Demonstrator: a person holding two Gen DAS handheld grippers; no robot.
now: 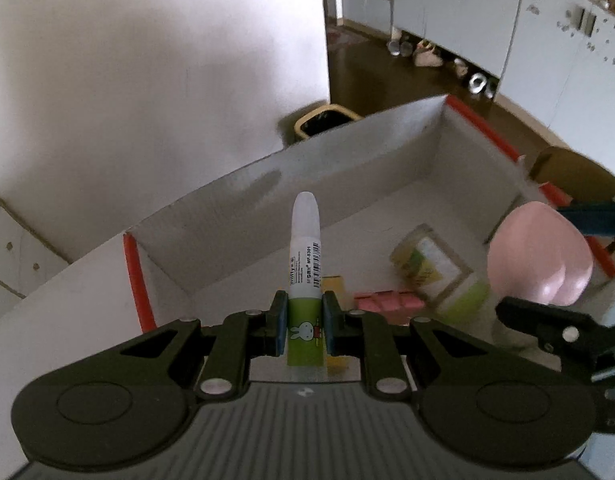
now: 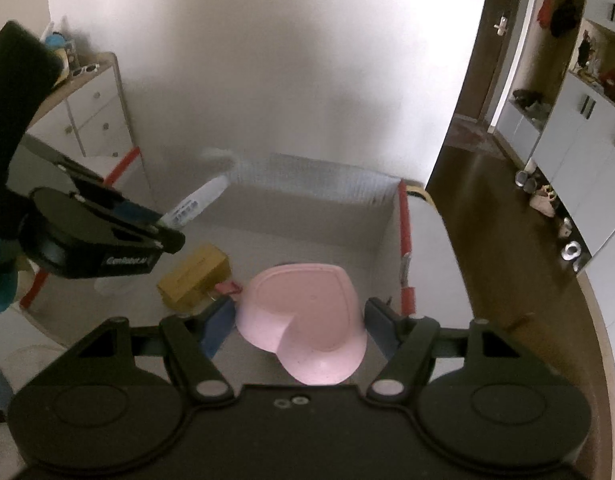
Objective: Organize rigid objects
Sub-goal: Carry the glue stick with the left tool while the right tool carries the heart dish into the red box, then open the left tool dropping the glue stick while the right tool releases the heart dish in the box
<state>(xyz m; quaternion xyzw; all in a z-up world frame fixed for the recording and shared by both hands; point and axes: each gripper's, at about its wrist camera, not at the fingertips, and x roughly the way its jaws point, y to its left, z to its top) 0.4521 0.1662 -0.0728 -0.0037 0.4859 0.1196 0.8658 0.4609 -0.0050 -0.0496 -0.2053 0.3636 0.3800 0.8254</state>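
Left claw [image 1: 304, 322] clamped tight on a glue stick [image 1: 304, 264]: green lower label with rabbit print, white upper body, barcode, rounded translucent cap, held above the white cardboard box [image 1: 347, 168]. Right claw [image 2: 299, 320] part open, gripping a pink heart-shaped dish [image 2: 303, 320] over the same box; yellow carton [image 2: 195, 276] lies inside

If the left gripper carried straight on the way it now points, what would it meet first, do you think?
Probably the box: the glue stick in the left gripper aims at its bare floor near the far wall, clear of the yellow carton. Depth is uncertain.
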